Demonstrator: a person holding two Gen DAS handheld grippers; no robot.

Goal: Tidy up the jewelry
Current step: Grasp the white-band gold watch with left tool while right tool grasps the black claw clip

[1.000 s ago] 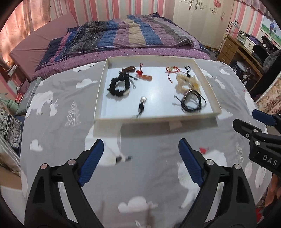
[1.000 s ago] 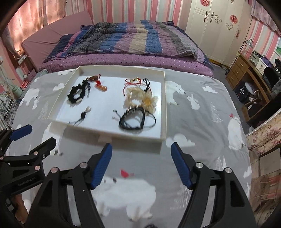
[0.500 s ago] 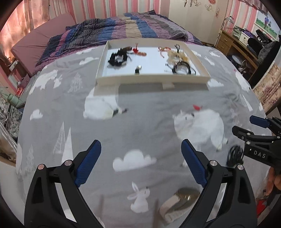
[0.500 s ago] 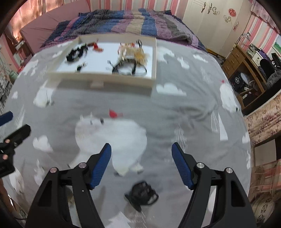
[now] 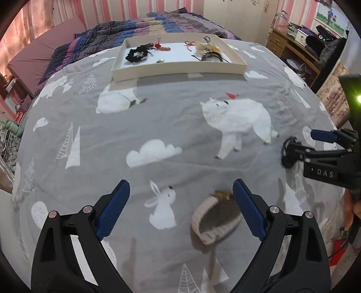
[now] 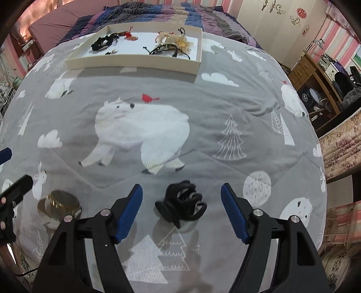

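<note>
Right wrist view: right gripper (image 6: 181, 211) jaws wide, pads clear of everything. A tangled black cord bracelet (image 6: 181, 206) lies on the grey blanket with white bear and tree print (image 6: 225, 108) right between the blue pads, nearer the left one, not gripped. To the left of the jaws, a gold-cased wristwatch with a pale cream strap (image 6: 59, 204) rests on the same blanket, just beside the left gripper's black finger at the frame edge.

Left wrist view: left gripper (image 5: 180, 208) jaws also wide, nothing clamped. The watch (image 5: 215, 217) lies between the pads, tight against the right-hand pad; contact can't be told, blurred. Right gripper (image 5: 300, 144) enters from the right edge, over the black bracelet (image 5: 287, 155).

Further out, at the far end of the blanket: shallow cream rectangular tray (image 6: 135, 62) with a white floor. It holds a black scrunchy-like band (image 6: 102, 42), a red-and-amber charm (image 6: 129, 36), a small silver piece (image 6: 112, 52), pale yellow flower pieces (image 6: 178, 40) and a black corded bracelet (image 6: 167, 48). Striped quilt (image 6: 158, 13) behind the tray.
</note>
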